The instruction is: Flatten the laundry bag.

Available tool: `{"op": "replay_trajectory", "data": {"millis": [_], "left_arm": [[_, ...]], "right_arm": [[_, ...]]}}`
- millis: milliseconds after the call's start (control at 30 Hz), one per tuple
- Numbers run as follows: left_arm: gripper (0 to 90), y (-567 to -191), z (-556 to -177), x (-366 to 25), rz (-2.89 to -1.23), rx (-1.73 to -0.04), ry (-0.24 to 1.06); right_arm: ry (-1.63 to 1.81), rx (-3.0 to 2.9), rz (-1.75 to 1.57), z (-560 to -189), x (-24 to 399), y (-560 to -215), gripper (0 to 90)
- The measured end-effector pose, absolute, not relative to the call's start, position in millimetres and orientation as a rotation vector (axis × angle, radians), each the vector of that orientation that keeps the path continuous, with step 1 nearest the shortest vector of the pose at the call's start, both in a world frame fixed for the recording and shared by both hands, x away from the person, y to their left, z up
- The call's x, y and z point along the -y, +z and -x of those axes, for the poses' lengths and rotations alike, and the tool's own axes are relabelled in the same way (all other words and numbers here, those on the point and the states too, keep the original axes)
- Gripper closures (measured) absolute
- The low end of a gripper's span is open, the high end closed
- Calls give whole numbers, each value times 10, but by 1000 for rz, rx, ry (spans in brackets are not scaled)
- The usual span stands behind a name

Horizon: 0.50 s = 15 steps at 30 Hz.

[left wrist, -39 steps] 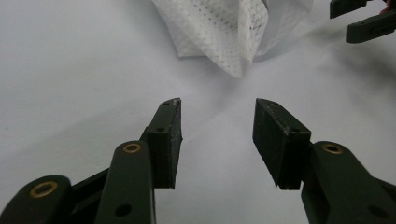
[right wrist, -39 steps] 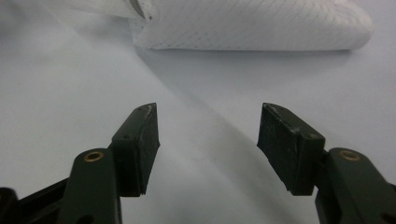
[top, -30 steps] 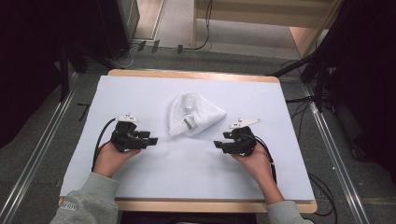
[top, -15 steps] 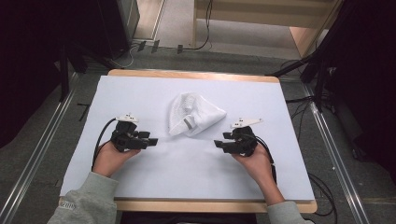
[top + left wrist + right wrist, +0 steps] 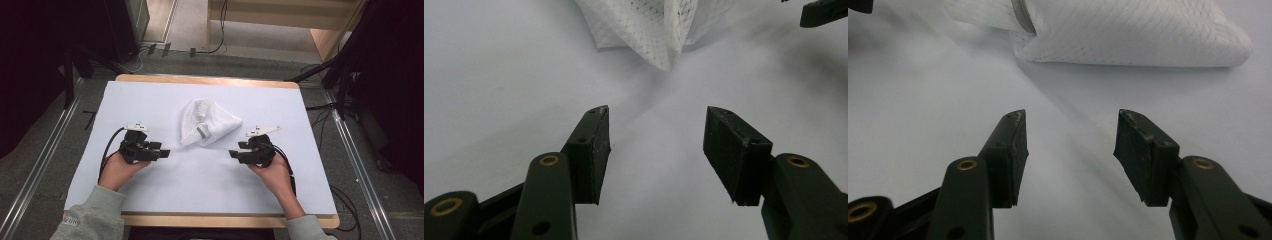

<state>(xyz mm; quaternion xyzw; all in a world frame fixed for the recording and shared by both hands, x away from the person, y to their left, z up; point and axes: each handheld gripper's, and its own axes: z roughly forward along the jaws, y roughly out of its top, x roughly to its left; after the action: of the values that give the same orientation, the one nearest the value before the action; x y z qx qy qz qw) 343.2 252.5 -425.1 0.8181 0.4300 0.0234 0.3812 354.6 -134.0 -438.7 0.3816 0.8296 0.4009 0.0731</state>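
Note:
A crumpled white mesh cloth (image 5: 205, 122) with a small grey tag lies in the middle of the white table top (image 5: 210, 190). My left gripper (image 5: 164, 153) rests low at the cloth's near left, open, with nothing between its jaws. My right gripper (image 5: 233, 154) sits at the cloth's near right, also open and empty, pointing left toward the other one. In the left gripper view the cloth (image 5: 659, 25) lies a short way ahead of the left gripper (image 5: 656, 137). The right gripper view shows the cloth (image 5: 1128, 30) just beyond the right gripper (image 5: 1070, 142).
The table has a wooden rim (image 5: 210, 80) and stands between metal rails (image 5: 45, 160) on a grey floor. Cables (image 5: 330, 107) run along the floor at the right and behind. Dark equipment stands at both back corners.

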Motion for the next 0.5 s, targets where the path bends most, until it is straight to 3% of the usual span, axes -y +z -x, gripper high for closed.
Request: {"op": "replay_trajectory", "data": {"millis": [500], "left_arm": [[444,-4214,-3356,-2509,-2067,-1091,50]], "right_arm": [[1235,-2475,-1143,-3670,1206,-4086,563]]}}
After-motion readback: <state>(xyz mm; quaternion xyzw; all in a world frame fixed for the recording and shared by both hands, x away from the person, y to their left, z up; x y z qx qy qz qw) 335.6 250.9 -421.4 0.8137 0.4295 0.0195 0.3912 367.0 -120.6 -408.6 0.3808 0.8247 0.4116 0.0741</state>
